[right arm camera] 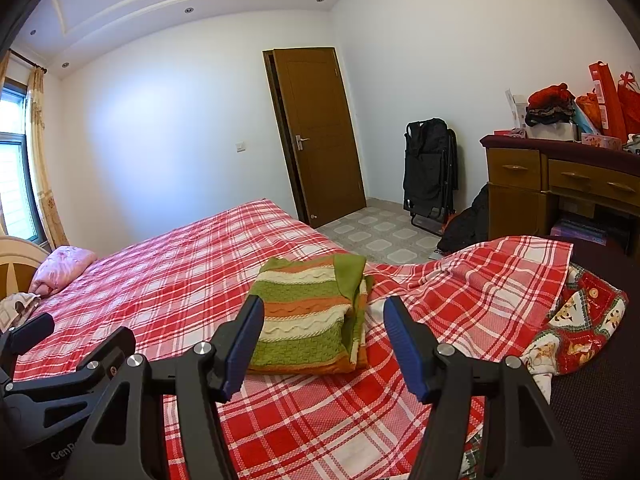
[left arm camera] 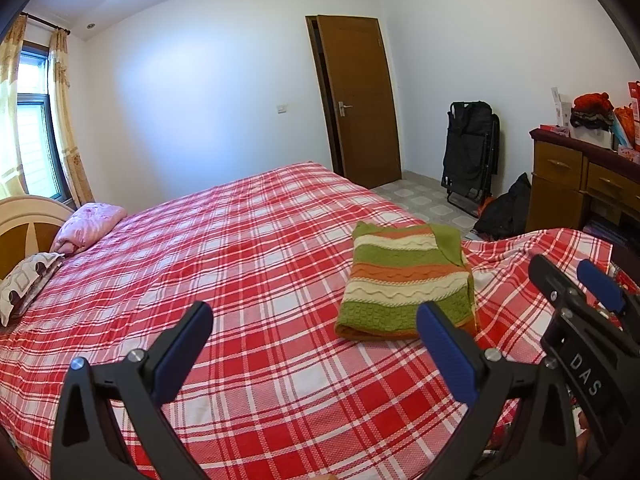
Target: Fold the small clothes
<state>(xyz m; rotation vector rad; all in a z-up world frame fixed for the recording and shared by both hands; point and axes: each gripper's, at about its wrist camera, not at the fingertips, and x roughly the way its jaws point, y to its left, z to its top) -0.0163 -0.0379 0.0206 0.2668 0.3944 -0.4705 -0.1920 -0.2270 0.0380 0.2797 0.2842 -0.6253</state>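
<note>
Left gripper [left arm camera: 316, 320]: fingers spread wide, holding nothing, raised above the bed [left arm camera: 224, 248] just short of the sweater's near-left corner. Right gripper [right arm camera: 324, 320]: fingers also wide apart, holding nothing, in front of the sweater's near edge. Sweater [right arm camera: 308, 320]: striped green, orange and cream knit, folded into a compact rectangle, lying flat on the red plaid bed near its right side; neither gripper touches it. Beyond the sweater: pink pillow [left arm camera: 90, 226] at the far left of the bed, brown door [right arm camera: 316, 136], wooden dresser [right arm camera: 560, 188] to the right.
</note>
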